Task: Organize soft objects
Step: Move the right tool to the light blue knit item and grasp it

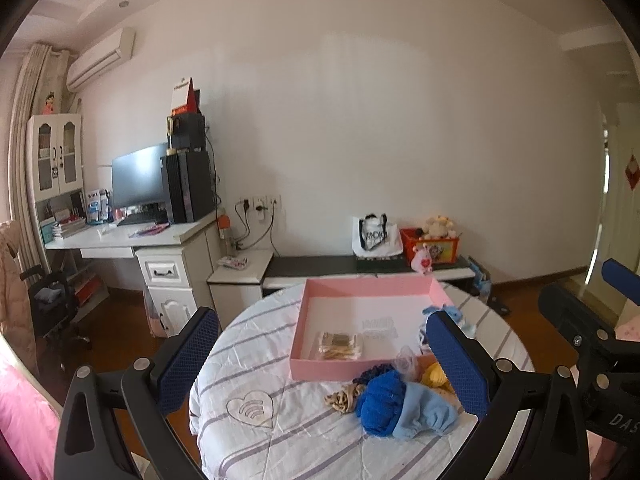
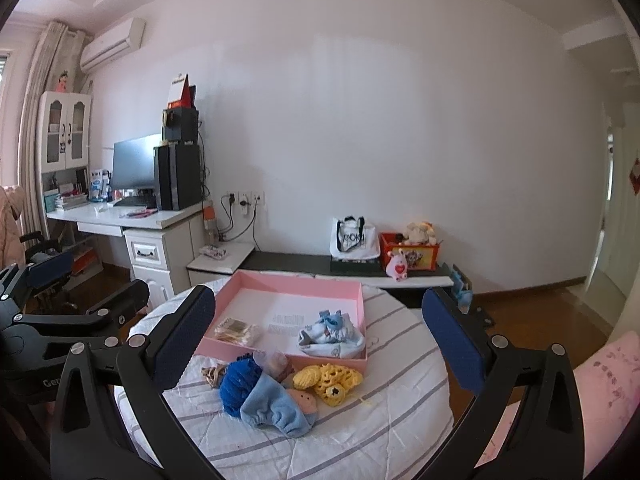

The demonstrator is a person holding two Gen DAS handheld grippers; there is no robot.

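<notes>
your left gripper (image 1: 322, 360) is spread wide, nothing between the pads; same for your right gripper (image 2: 320, 342), wide and empty. both hover above the near edge of the round table (image 2: 384, 432) with the striped quilted cover.

the pile sits on the cover just in front of the pink tray (image 2: 362, 312): a dark blue knit piece (image 2: 239, 382) touching a light blue fleece piece (image 2: 276, 404), a tan leopard-print scrunchie (image 1: 341, 398) at its left, a yellow crochet piece (image 2: 330, 382) at its right. in the left view your right-hand pad covers most of the yellow piece, only a corner shows. a clear crumpled plastic item (image 2: 272, 360) sits behind the dark blue piece, can't make out what it is. a small peach thing pokes out under the fleece, unclear.

from the right gripper the pile lies low and left of centre, nearer the left-hand pad. from the left gripper it's low and right, close to the right-hand pad.

inside the tray: a clear packet of tan items (image 2: 237, 330) at the near left, a light blue baby garment (image 2: 332, 332) at the near right, mostly hidden behind the pad in the left view. faint print on the tray floor, unreadable.

far: low bench (image 2: 304, 262) at the wall with a white tote bag (image 2: 354, 238) and a red toy box (image 2: 408, 256), desk (image 2: 120, 218) at left.
</notes>
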